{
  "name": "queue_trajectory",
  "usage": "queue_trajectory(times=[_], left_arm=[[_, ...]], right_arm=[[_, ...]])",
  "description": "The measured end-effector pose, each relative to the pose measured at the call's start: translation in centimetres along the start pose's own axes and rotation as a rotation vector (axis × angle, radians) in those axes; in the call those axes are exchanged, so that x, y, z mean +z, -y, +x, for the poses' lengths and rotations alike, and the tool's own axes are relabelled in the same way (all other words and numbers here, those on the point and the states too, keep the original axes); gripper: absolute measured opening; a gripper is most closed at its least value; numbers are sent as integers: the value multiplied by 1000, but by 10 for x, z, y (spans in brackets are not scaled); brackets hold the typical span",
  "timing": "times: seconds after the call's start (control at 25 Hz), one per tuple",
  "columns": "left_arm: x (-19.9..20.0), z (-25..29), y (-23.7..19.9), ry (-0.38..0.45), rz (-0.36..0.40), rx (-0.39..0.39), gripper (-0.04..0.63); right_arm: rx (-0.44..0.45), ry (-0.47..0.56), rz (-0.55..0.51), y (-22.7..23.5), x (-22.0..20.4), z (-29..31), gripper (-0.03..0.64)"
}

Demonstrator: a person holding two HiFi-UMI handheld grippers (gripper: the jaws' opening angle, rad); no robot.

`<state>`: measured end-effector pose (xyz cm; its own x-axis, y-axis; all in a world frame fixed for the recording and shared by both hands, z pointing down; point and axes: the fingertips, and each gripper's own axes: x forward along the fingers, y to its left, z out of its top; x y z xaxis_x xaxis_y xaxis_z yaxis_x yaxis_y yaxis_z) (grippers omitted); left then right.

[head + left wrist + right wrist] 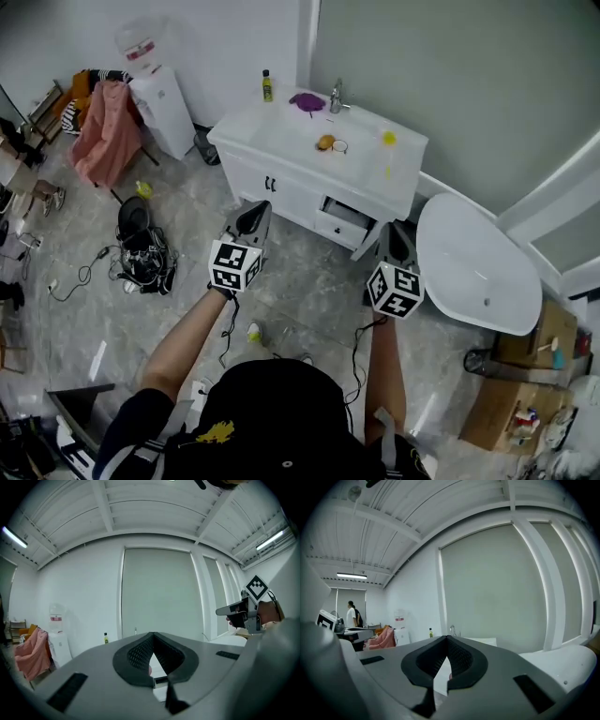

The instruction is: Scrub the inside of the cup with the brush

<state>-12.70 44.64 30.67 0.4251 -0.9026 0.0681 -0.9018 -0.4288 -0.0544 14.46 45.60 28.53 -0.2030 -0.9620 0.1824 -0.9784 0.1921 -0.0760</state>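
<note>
Holding left gripper (253, 210) and right gripper (397, 231) side by side above the floor (309, 281), jaws of both pressed together and empty, well apart from the cup (339, 146) on the white sink surface (277, 131).

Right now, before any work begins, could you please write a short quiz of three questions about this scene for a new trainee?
1. True or false: the left gripper and the right gripper are both shut and hold nothing.
2. Where does the cup stand? A: on the floor. B: on the white cabinet top. C: in the bathtub.
3. Fill in the blank: one drawer below that top stands ____.

Key: 1 true; 2 B; 3 open.
</note>
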Motion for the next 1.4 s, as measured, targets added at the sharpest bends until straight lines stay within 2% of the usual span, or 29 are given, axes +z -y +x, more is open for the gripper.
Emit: queue_trajectory(times=[0.2, 0.36, 0.56, 0.84, 1.04, 1.4], left_arm=[[-1, 6, -66, 52, 0, -64, 17], [-7, 12, -118, 83, -38, -119, 17], [-18, 30, -139, 98, -81, -185, 17], [-24, 52, -148, 118, -101, -232, 17], [-25, 76, -145, 114, -96, -246, 17], [-19, 154, -154, 85, -3, -212, 17]], right_arm=[[-54, 6, -13, -55, 5, 38, 26], [-102, 26, -51, -106, 14, 57, 26], [-148, -6, -131, -136, 6, 68, 26], [-201, -13, -169, -140, 10, 82, 26], [-207, -8, -191, -129, 10, 101, 26], [-151, 13, -125, -82, 8, 190, 26]])
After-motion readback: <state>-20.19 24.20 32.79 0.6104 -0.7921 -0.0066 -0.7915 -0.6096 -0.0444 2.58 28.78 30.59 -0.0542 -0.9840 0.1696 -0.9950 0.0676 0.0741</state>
